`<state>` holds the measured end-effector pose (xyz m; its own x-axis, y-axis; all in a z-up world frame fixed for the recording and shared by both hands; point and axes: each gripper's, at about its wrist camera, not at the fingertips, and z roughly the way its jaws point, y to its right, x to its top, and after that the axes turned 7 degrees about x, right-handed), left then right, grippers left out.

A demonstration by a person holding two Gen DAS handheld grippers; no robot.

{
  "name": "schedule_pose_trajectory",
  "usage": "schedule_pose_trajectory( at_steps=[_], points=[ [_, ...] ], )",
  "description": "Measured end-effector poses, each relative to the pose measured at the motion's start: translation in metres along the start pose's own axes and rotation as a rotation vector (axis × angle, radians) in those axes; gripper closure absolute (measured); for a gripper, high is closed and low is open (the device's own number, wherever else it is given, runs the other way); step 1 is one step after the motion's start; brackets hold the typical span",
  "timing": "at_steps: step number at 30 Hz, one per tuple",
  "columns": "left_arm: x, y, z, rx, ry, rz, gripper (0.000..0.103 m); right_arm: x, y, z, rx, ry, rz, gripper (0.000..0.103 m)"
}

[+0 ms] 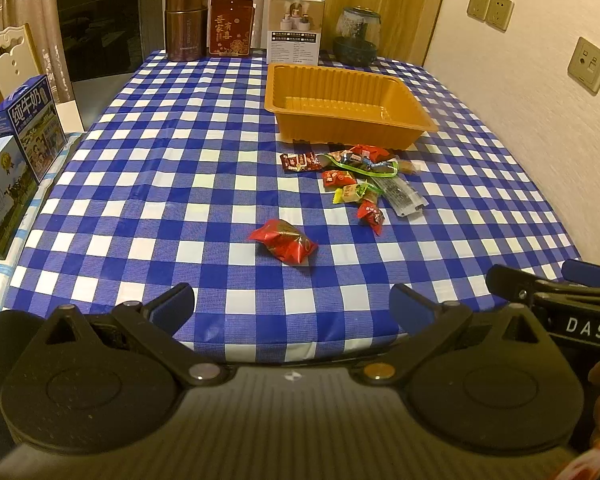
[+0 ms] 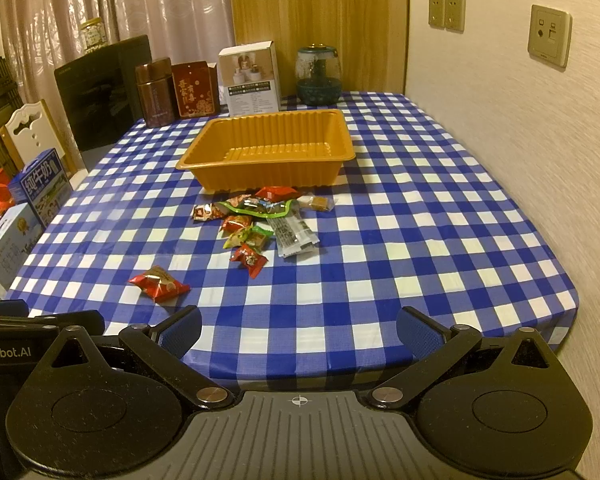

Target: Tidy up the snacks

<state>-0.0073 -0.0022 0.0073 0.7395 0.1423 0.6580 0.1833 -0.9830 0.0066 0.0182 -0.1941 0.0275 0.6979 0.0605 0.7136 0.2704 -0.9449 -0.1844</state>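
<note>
Blue-and-white checked surface (image 2: 420, 240) against the wall, orange tray (image 2: 268, 152) as landmark, nothing in it yet. The snack pile (image 2: 260, 224) lies just in front of the tray; one red packet (image 1: 283, 241) sits alone, further out from the tray than the pile. You're at the start, nothing picked. Left tool (image 1: 292, 304) and right tool (image 2: 298, 330) both gape wide, holding nothing (both hover at the near edge). Next, I'd judge: reach the lone packet, closing across its short side; its long axis runs diagonally, the far end angled away from the tray's front wall.
</note>
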Motion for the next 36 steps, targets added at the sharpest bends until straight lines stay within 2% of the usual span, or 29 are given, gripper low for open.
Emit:
schedule_pose_trajectory(
  at_steps=[16, 19, 23, 36],
  points=[
    [0.000, -0.002, 0.004, -0.001, -0.006, -0.004, 0.000, -0.002, 0.004, 0.006, -0.007, 0.003, 0.012, 0.000],
    [0.001, -0.005, 0.010, -0.003, -0.008, -0.015, 0.000, -0.003, 0.006, 0.006, -0.015, 0.031, 0.030, 0.000],
    [0.002, -0.013, 0.023, -0.012, -0.026, -0.044, 0.001, -0.001, 0.008, 0.015, -0.007, 0.037, 0.039, 0.000],
    [0.014, -0.015, 0.086, -0.057, -0.121, -0.091, 0.016, 0.006, 0.018, 0.062, 0.024, 0.025, 0.064, 0.001]
  ],
)
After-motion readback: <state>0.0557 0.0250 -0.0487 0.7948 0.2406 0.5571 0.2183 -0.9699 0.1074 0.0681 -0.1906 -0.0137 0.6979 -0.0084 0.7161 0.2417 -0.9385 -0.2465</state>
